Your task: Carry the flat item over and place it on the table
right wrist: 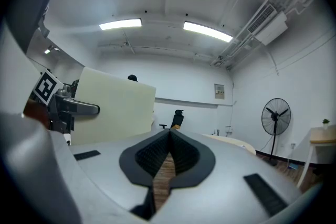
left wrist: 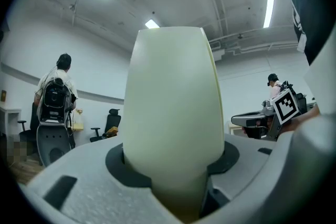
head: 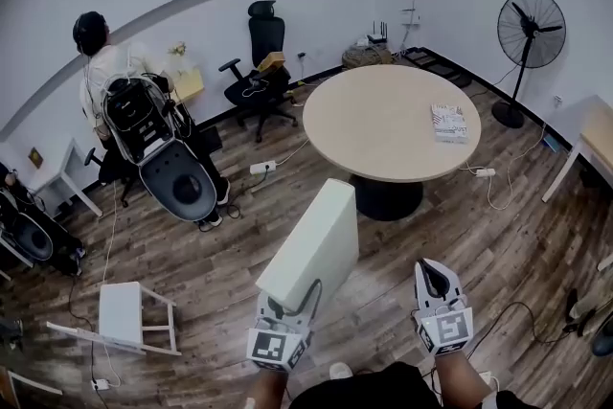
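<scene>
- Here the cream flat slab is clamped at its near end between the left gripper's jaws, over the wood floor, short of the round table
- Right gripper, just right: jaws together, empty

The flat item is a thick, cream-white rectangular slab, held on edge in the air with its near end clamped in the left gripper. Its far end points toward the round, beige-topped table, not yet on it.
</scene>
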